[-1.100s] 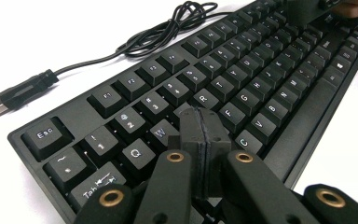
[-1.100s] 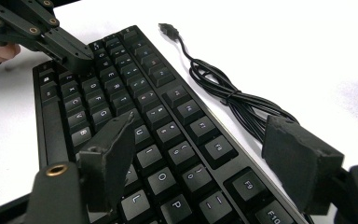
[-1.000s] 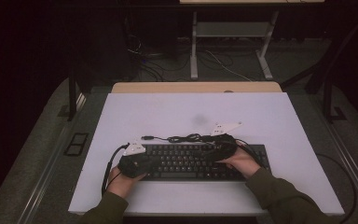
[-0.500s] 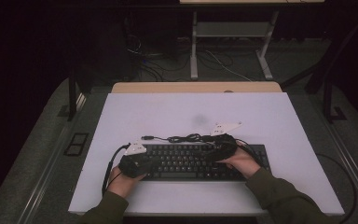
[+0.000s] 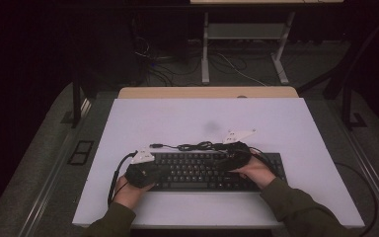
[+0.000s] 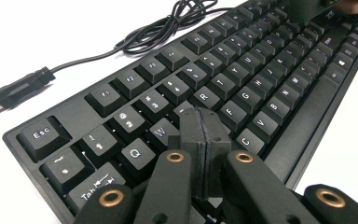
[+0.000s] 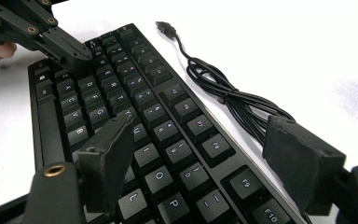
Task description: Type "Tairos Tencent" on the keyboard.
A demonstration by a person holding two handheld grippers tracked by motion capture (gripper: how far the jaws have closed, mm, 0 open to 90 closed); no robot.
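Observation:
A black keyboard [image 5: 202, 173] lies across the near half of the white table [image 5: 187, 118]. Its black cable [image 5: 187, 146] is bundled behind it and ends in a USB plug [image 6: 18, 88]. My left gripper [image 5: 143, 173] is at the keyboard's left end. Its jaws are shut together, and the tip [image 6: 200, 121] is low over the left-hand letter keys [image 6: 205, 95], with nothing held. My right gripper [image 5: 234, 155] hovers over the keyboard's right half. It [image 7: 203, 154] is open, with one jaw above the letter keys and the other past the far edge, over the cable [image 7: 228, 98].
The person's hands and green sleeves [image 5: 296, 207] come in from the near edge. A wooden strip [image 5: 207, 92] borders the table's far side. Beyond it are desk legs [image 5: 205, 49] and floor cables. The white surface behind the keyboard is bare.

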